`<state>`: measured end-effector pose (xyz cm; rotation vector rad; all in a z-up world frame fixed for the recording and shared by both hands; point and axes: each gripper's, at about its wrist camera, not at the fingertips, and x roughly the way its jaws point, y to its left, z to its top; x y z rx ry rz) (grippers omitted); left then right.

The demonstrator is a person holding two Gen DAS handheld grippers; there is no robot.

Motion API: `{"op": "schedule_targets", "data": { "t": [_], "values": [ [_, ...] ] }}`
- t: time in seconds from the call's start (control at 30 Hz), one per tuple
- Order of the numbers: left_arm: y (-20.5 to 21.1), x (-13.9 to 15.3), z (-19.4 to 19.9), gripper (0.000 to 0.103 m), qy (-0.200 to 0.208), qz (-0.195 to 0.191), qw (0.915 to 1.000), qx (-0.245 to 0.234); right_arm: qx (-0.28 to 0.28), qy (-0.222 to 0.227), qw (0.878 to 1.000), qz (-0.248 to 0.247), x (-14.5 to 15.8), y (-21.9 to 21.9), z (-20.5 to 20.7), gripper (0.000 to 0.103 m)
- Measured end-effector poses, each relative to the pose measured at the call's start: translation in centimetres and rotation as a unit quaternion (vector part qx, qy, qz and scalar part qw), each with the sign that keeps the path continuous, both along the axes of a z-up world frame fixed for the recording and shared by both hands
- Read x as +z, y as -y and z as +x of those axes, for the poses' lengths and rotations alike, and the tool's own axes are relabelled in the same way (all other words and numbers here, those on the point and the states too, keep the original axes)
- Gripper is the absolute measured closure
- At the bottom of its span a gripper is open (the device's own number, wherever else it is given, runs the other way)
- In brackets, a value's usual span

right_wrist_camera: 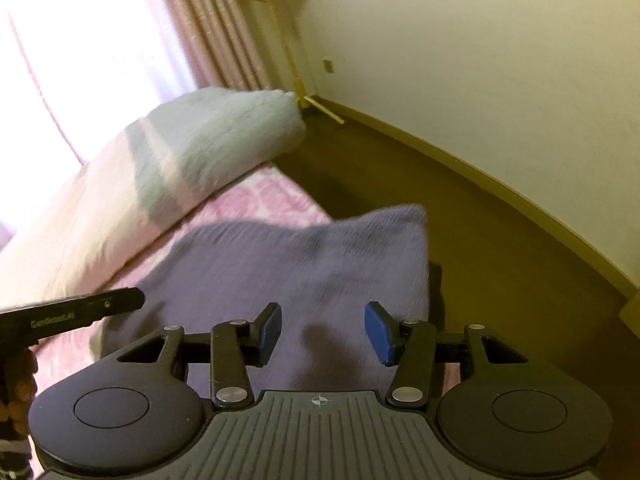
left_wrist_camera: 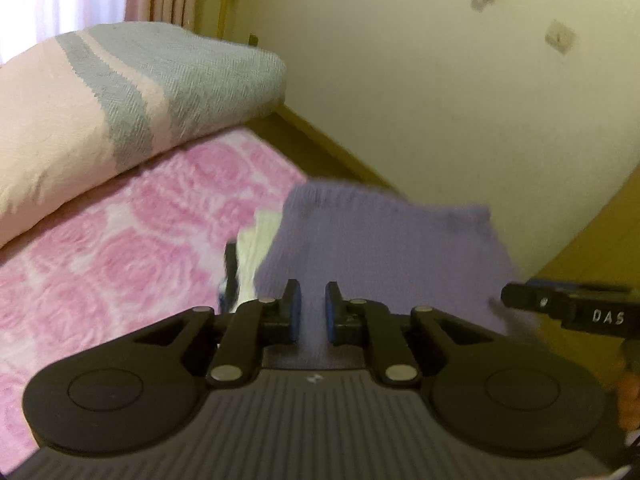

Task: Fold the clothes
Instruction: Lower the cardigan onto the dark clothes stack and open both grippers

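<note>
A purple knitted garment (left_wrist_camera: pixel 380 248) lies on the bed near its right edge, blurred in both views. My left gripper (left_wrist_camera: pixel 313 300) has its blue pads close together, with a ridge of the purple cloth pinched between them. In the right wrist view the same garment (right_wrist_camera: pixel 304 256) spreads out under my right gripper (right_wrist_camera: pixel 324 328), whose blue pads stand well apart without pressing on the cloth. A small hump of the fabric rises between them. The other gripper shows as a black bar at the edge of each view.
A pink floral blanket (left_wrist_camera: pixel 120 260) covers the bed. A pink and grey pillow (left_wrist_camera: pixel 100 100) lies at the far end, below pink curtains (right_wrist_camera: pixel 208 40). A white and black item (left_wrist_camera: pixel 248 256) sits left of the garment. Brown floor (right_wrist_camera: pixel 440 200) and a cream wall (left_wrist_camera: pixel 440 80) lie to the right.
</note>
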<state>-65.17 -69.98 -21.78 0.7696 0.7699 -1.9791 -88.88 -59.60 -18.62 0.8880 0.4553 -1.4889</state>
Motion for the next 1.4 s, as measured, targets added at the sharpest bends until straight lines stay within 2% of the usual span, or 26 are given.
{"op": "schedule_targets", "data": {
  "t": [0.1,0.17,0.27,0.33,0.43,0.53,0.63,0.97,1.13,1.3,1.4],
  "values": [
    [-0.5,-1.8,-0.2,0.093,0.031,0.013,0.9994,0.004,0.018,-0.016,0.999,0.030,-1.4,-0.9,1.7,0.052],
    [-0.5,-3.0,-0.1,0.093,0.037,0.025,0.9989,0.017,0.030,-0.037,0.998,0.040,-2.8,-1.1,2.6,0.052],
    [-0.6,-3.3,-0.1,0.093,0.036,0.026,0.9985,0.033,0.034,-0.044,0.997,0.055,-3.6,-0.7,3.4,0.052],
    [-0.8,-2.6,-0.1,0.093,0.037,0.031,0.9981,0.039,0.041,-0.052,0.996,0.061,-3.5,-0.3,3.5,0.052],
    [-1.9,-0.6,-0.2,0.096,0.032,0.024,0.9984,0.040,0.027,-0.029,0.997,0.059,-2.6,-0.7,2.8,0.052],
    [-3.5,1.1,-0.6,0.096,0.018,0.016,0.9995,0.021,0.013,-0.005,0.999,0.036,-1.1,-2.5,2.2,0.052],
    [-4.9,1.5,-1.8,0.096,0.020,0.014,0.9997,-0.004,0.012,-0.005,1.000,0.024,-0.3,-4.2,2.2,0.052],
    [-4.9,-2.0,-3.6,0.097,0.079,0.034,0.9960,-0.023,0.057,-0.048,0.995,0.060,-3.9,-2.7,4.8,0.052],
    [-5.2,-2.6,-3.6,0.097,0.084,0.034,0.9957,-0.017,0.069,-0.053,0.993,0.078,-4.7,-1.5,4.8,0.052],
    [-6.3,-0.3,-3.6,0.096,0.092,0.031,0.9952,-0.012,0.040,-0.051,0.995,0.077,-3.5,-1.4,5.0,0.052],
    [-8.1,1.9,-2.0,0.095,0.091,0.026,0.9955,-0.004,0.003,-0.011,0.998,0.065,-1.4,-3.2,4.6,0.052]
  ]
}}
